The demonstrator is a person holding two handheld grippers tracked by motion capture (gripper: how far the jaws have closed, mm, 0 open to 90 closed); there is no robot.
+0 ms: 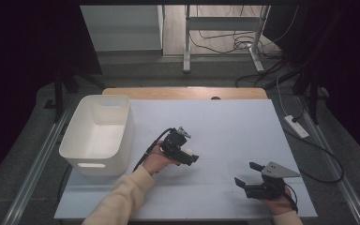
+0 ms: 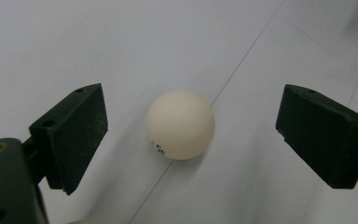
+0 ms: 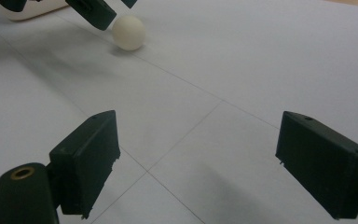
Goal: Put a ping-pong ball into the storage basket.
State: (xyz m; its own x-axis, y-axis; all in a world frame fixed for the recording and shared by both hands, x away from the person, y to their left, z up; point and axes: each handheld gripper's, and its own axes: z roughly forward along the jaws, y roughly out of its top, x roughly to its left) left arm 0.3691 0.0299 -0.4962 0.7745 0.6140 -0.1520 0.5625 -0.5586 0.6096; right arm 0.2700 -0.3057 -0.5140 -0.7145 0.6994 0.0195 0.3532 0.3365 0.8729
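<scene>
A cream-white ball [image 2: 181, 124] with small print near its underside rests on the white table sheet [image 2: 98, 42]. My left gripper [image 2: 192, 133] is open, its two black jaws standing wide on either side of the ball without touching it. In the high view the left gripper [image 1: 187, 147] is at the middle of the table, pointing right, with the ball [image 1: 191, 151] at its tips. My right gripper [image 1: 247, 174] is near the front right, open and pointing left. Nothing lies between the jaws of the right gripper [image 3: 196, 158], and the ball [image 3: 128, 32] shows farther off.
A white plastic bin [image 1: 98, 133] with handle slots stands at the table's left side. The white sheet [image 1: 225, 126] covers a wooden tabletop whose back edge [image 1: 183, 93] shows. Cables and a power strip [image 1: 296, 126] lie on the floor to the right.
</scene>
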